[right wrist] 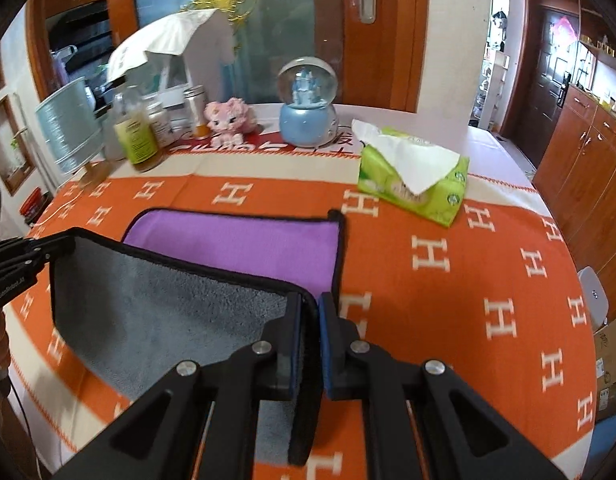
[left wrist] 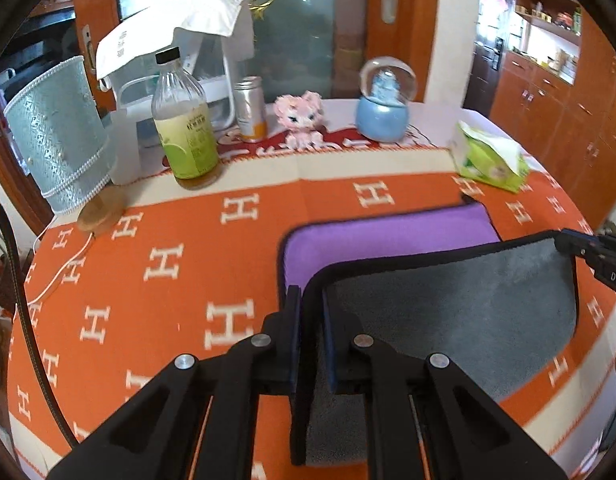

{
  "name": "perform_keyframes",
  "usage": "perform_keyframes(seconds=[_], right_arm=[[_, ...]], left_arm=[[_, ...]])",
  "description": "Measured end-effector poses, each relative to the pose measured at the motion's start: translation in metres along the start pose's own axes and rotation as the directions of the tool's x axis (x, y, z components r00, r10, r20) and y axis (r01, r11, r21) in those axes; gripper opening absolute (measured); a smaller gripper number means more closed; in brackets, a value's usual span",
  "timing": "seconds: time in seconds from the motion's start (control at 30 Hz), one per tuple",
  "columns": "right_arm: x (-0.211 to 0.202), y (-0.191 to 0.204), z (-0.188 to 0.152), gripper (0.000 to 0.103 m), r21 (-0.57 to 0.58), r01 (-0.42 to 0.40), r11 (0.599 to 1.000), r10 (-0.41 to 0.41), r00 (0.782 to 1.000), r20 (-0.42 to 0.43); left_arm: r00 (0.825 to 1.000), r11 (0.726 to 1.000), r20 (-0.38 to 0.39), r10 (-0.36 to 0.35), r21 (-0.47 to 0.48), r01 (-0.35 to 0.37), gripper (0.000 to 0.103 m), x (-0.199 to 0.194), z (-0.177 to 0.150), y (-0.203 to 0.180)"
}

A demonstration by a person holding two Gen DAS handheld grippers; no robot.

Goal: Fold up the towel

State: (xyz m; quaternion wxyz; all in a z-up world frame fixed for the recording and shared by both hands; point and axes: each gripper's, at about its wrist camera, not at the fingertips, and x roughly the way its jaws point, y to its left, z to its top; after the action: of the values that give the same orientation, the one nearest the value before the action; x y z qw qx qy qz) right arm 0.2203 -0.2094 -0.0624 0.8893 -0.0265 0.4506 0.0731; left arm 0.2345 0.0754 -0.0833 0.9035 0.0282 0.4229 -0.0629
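Observation:
The towel (left wrist: 459,300) is purple on one face and grey on the other, with a black hem. Its near half is lifted off the table, grey side toward me, while the purple far half (left wrist: 387,240) lies flat on the cloth. My left gripper (left wrist: 309,300) is shut on the towel's near left corner. My right gripper (right wrist: 309,304) is shut on the near right corner; the towel (right wrist: 168,312) hangs between them, purple part (right wrist: 236,244) behind. The right gripper shows at the right edge of the left wrist view (left wrist: 567,246), the left gripper at the left edge of the right wrist view (right wrist: 64,244).
An orange tablecloth (left wrist: 168,280) with white H letters covers the table. At the back stand a green tissue pack (right wrist: 411,176), a blue snow globe (right wrist: 308,108), a pink plush toy (right wrist: 228,120), a bottle (left wrist: 184,120), a can (left wrist: 250,108) and a pale blue lamp (left wrist: 56,136).

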Motion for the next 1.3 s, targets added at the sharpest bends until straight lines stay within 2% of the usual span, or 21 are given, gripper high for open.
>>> perform_keyframes(seconds=[0.13,0.3,0.4,0.47,0.53,0.77,0.93,1.1,1.3], right_arm=[[0.016,-0.004,0.015,0.008,0.003,0.074,0.997,-0.074,0.997,0.016],[0.038,-0.018,0.030,0.008,0.039,0.104,0.994,-0.104,0.995,0.001],[0.051,-0.021,0.031,0.008,0.046,0.087,0.995,-0.085,0.995,-0.049],[0.057,-0.021,0.032,0.008,0.073,0.017,0.997,-0.012,0.997,-0.071],[0.060,-0.018,0.034,0.008,0.067,-0.021,0.998,0.026,0.996,-0.082],[0.081,-0.003,0.037,0.009,-0.003,-0.038,0.999,0.037,0.987,-0.155],[0.088,-0.004,0.037,0.009,0.011,-0.050,0.999,0.051,0.983,-0.174],[0.091,-0.007,0.036,0.009,0.027,-0.050,0.998,0.054,0.981,-0.184],[0.096,-0.008,0.035,0.010,0.038,-0.054,0.998,0.060,0.978,-0.200]], left_arm=[[0.999,0.998,0.004,0.054,-0.024,-0.054,0.008,0.017,0.015,0.006],[0.998,0.997,-0.018,0.065,-0.049,-0.066,0.008,0.039,0.024,0.014],[0.996,0.996,-0.046,0.077,-0.043,-0.079,0.008,0.052,0.024,0.015],[0.995,0.996,-0.060,0.077,-0.034,-0.079,0.008,0.060,0.023,0.013],[0.995,0.997,-0.073,0.068,-0.027,-0.070,0.008,0.064,0.021,0.012],[0.994,0.998,-0.098,0.050,-0.030,-0.053,0.008,0.068,0.020,0.014],[0.989,0.997,-0.149,-0.016,-0.071,0.006,0.017,0.073,0.019,0.026],[0.985,0.997,-0.172,-0.021,-0.083,0.007,0.034,0.077,0.014,0.032],[0.981,0.993,-0.187,-0.047,-0.114,0.026,0.036,0.078,0.011,0.036]])
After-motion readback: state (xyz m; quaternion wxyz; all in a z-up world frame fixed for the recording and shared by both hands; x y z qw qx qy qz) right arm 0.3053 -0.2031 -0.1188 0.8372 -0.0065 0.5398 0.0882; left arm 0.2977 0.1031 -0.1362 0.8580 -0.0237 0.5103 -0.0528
